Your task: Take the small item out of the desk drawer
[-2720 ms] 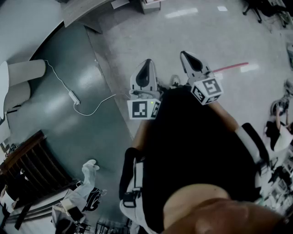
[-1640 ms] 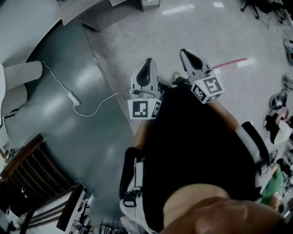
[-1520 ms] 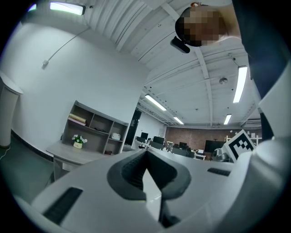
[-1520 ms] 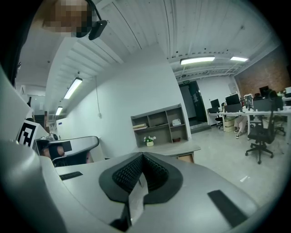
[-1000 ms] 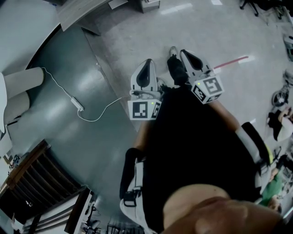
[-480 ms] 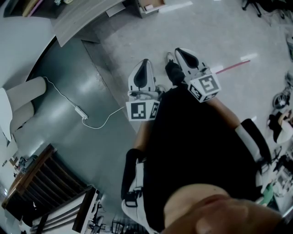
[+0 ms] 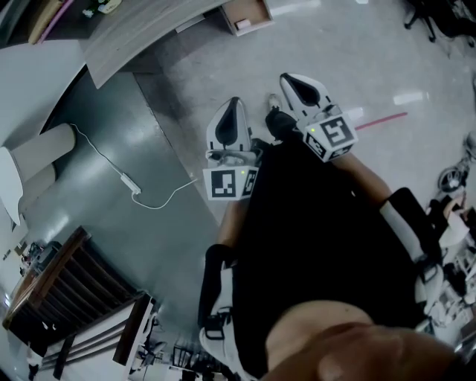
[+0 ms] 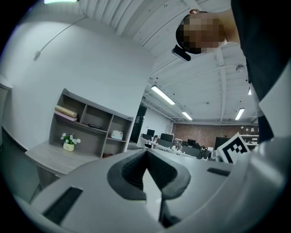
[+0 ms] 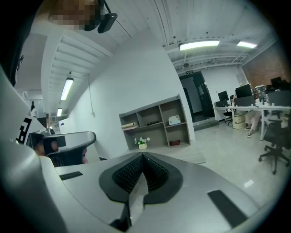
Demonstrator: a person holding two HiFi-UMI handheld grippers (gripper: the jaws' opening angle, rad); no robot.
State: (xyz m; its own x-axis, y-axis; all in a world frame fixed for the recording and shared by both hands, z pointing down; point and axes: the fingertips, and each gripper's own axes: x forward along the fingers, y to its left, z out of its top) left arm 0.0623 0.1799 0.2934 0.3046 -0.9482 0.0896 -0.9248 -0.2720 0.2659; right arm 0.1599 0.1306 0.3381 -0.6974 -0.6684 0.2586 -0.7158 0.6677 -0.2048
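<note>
Showing only black-and-white square patterns, the left marker cube (image 7: 229, 183) and the right marker cube (image 7: 332, 135) carry the sole print in view, and none of it reads as words. The left gripper (image 7: 234, 103) and the right gripper (image 7: 288, 77) are held side by side in front of the person's dark torso, above the floor (image 7: 357, 59). Each gripper's jaws are pressed together at the tips, with nothing between them. The desk (image 7: 141, 30) lies well ahead and to the left, with a shelf unit (image 8: 88, 123) standing on it. An open-topped box or drawer (image 7: 249, 15) sits near its end, holding something pale; whether that is the small item cannot be told.
</note>
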